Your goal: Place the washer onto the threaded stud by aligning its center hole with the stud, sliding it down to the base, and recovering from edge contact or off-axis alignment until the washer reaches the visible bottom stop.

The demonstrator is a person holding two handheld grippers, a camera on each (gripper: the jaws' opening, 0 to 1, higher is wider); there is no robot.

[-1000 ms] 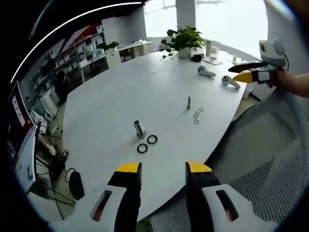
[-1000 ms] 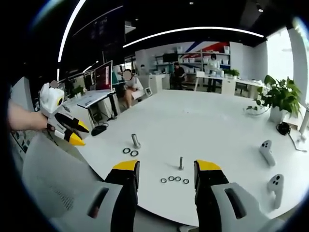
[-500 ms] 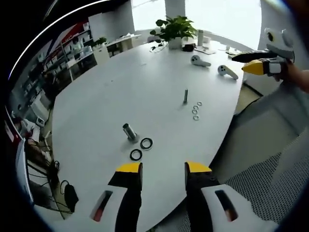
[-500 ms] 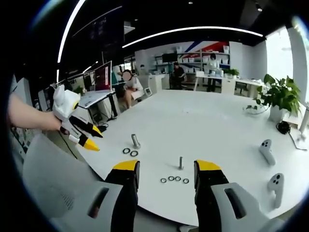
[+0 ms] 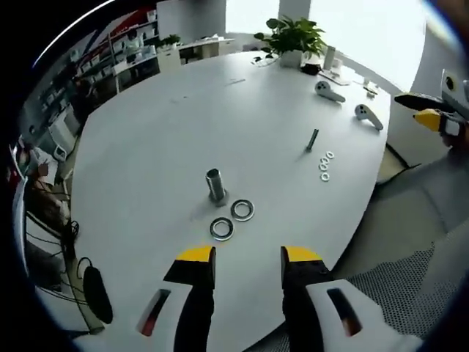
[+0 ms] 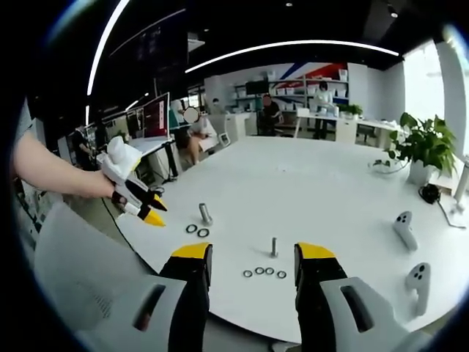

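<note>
Open yellow-tipped left tongs (image 5: 248,258) hover above the white oval worktop (image 5: 146,139), near two large steel washers (image 5: 231,219) beside a thick upright stud (image 5: 215,184).

Left gripper view: rides above the near edge of the white table (image 5: 161,117), tilted down across it; own jaws (image 5: 248,258) rise from the bottom, apart, over the edge.
Left view nearness: close to the large stud (image 5: 215,183) and two large washers (image 5: 232,218); thin stud (image 5: 313,139) farther right.
Right gripper view: off the table's edge, near level, facing across the table (image 6: 330,191) into the office; own jaws (image 6: 253,257) apart.
Right view nearness: thin stud (image 6: 274,246) and small washers (image 6: 264,272) just ahead.
Shared: both studs, both washer groups, controllers (image 5: 344,101) (image 6: 410,249), plant (image 5: 292,37) (image 6: 423,147).
Cross-sight: the left gripper (image 6: 150,213) enters from the left; the right gripper (image 5: 432,117) enters from the right.
</note>
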